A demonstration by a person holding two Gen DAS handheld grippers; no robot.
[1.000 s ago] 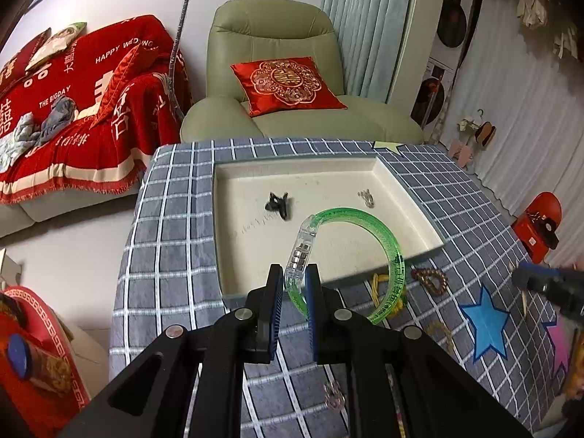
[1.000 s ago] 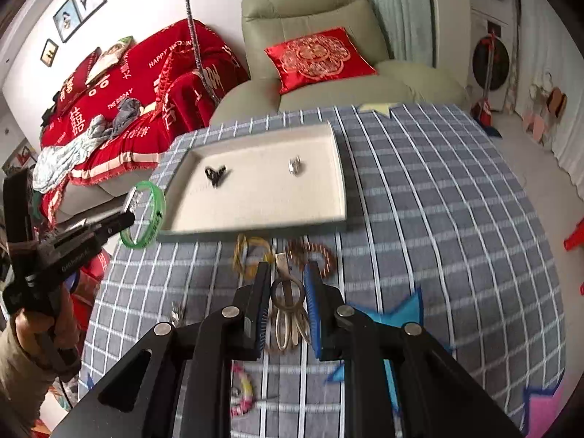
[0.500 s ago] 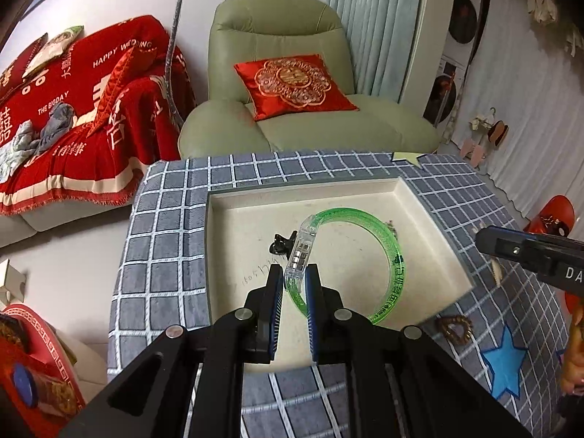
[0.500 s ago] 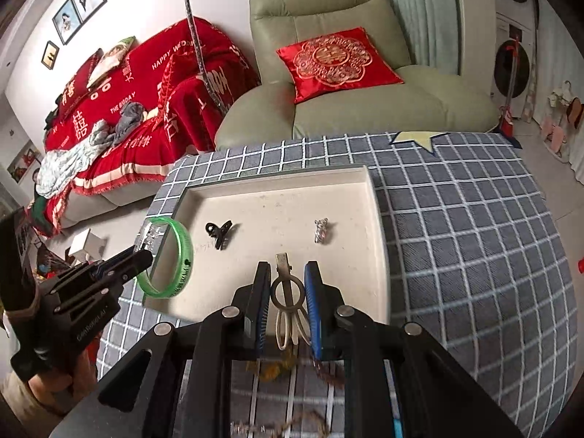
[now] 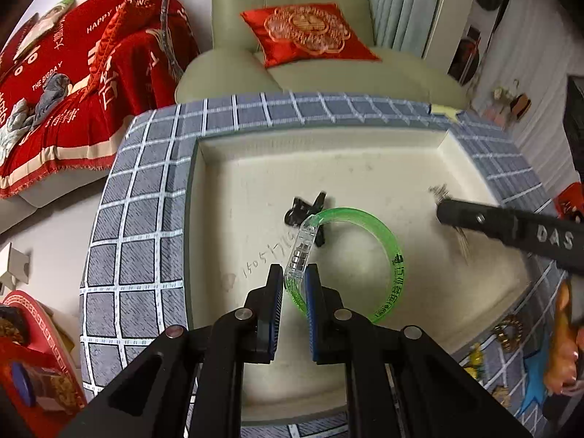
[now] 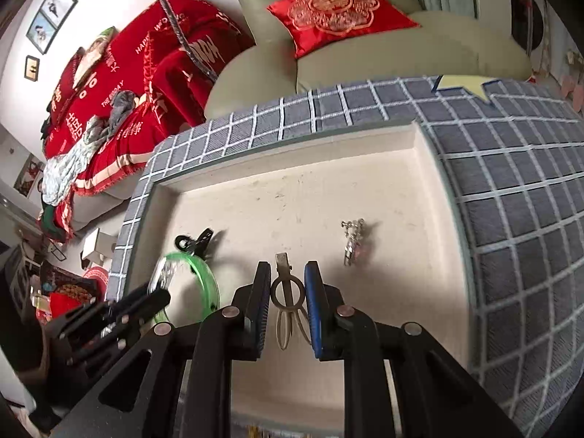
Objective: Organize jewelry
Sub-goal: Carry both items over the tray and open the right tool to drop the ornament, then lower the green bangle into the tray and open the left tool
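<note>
A shallow cream tray (image 5: 463,168) is seen resting on a table covered with a blue checked cloth (image 5: 138,219). The left gripper (image 5: 294,284) is held above the near part of the tray, its jaws clamped on a clear green bangle (image 5: 396,255) at the bangle's clear clasp section; the ring of the bangle stands out to the right of the jaws, over the tray floor. A black clip (image 5: 304,206) is found lying on the tray floor just beyond the bangle. The right gripper (image 6: 288,292) is likewise held over the near part of the tray, its jaws closed on a metal hair clip (image 6: 286,295), whose ring sits between the pads and whose prongs hang toward the camera. A small silver trinket (image 6: 352,239) is noted on the tray floor, just to the right of and beyond the right gripper. Further beaded pieces (image 5: 507,332) are observed on the cloth outside the tray, at its near right corner. A green armchair (image 6: 365,51) with a red cushion (image 6: 335,11) stands beyond the table.
</note>
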